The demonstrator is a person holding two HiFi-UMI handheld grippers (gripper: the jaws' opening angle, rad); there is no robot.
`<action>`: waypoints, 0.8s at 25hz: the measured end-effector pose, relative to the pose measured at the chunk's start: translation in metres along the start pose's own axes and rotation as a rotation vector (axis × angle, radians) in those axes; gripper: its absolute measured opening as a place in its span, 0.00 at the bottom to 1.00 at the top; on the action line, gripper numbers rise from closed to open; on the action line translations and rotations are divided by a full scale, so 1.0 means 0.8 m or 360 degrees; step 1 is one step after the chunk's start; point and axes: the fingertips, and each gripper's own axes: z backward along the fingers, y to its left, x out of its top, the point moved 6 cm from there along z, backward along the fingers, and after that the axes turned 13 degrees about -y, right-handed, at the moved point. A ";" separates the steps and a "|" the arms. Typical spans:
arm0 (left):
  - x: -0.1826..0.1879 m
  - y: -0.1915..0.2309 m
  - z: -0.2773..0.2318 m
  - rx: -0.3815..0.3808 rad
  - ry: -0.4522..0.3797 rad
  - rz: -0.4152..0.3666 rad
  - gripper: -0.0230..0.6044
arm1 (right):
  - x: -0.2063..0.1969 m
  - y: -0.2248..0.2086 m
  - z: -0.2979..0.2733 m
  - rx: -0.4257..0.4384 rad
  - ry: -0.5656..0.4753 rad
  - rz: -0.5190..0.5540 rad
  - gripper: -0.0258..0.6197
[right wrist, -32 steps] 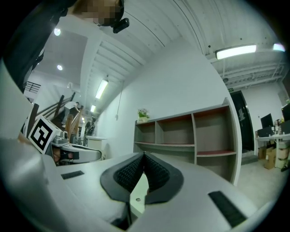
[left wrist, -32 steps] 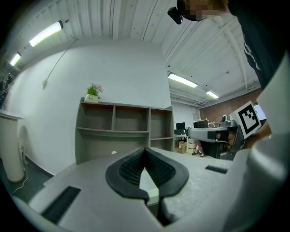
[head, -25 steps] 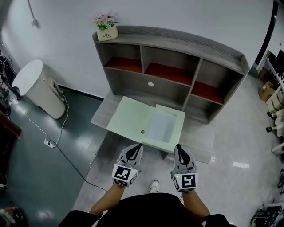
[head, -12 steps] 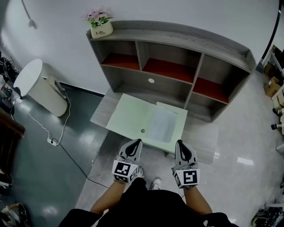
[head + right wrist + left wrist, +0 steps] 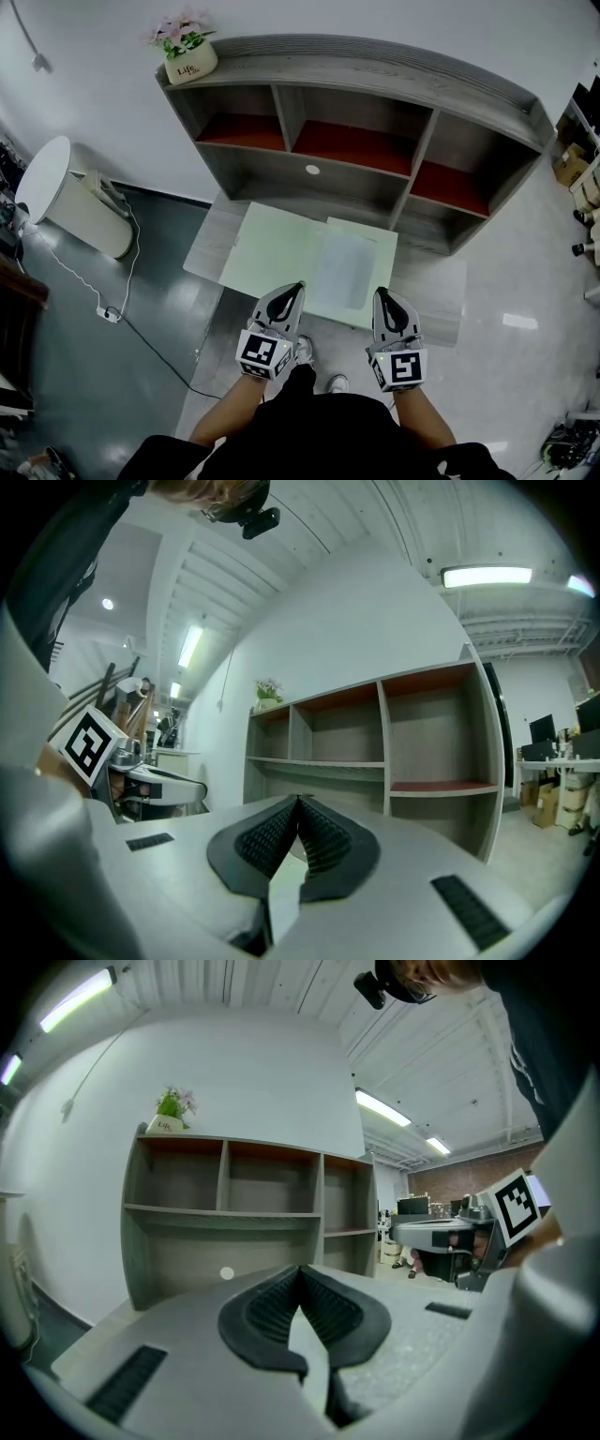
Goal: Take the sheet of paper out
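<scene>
A pale green flat pad lies on the grey desk. On the pad's right half rests a whitish sheet of paper, seemingly under a clear cover. In the head view my left gripper hovers at the pad's near edge, just left of the sheet, and it is shut and empty. My right gripper hangs at the pad's near right corner, also shut with nothing in it. Both gripper views show the jaws meeting at their tips, the left gripper and the right gripper pointing level toward the shelf unit.
A grey shelf unit with red-floored compartments stands at the back of the desk, with a flower pot on its top left corner. A white bin and a cable are on the floor to the left. Boxes stand at the right.
The person has stepped closer to the desk. Both grippers moved forward together and now reach the pad's near edge; both stayed shut.
</scene>
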 end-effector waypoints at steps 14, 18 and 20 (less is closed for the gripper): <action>-0.007 0.091 -0.079 -0.0186 0.0037 0.0026 0.05 | -0.009 -0.016 -0.101 -0.0128 0.0018 0.0120 0.07; -0.011 0.108 -0.094 -0.0238 0.0029 0.0036 0.05 | -0.010 -0.014 -0.117 -0.0148 0.0013 0.0145 0.07; -0.014 0.113 -0.101 -0.0266 0.0034 0.0038 0.05 | -0.011 -0.012 -0.124 -0.0157 0.0018 0.0155 0.07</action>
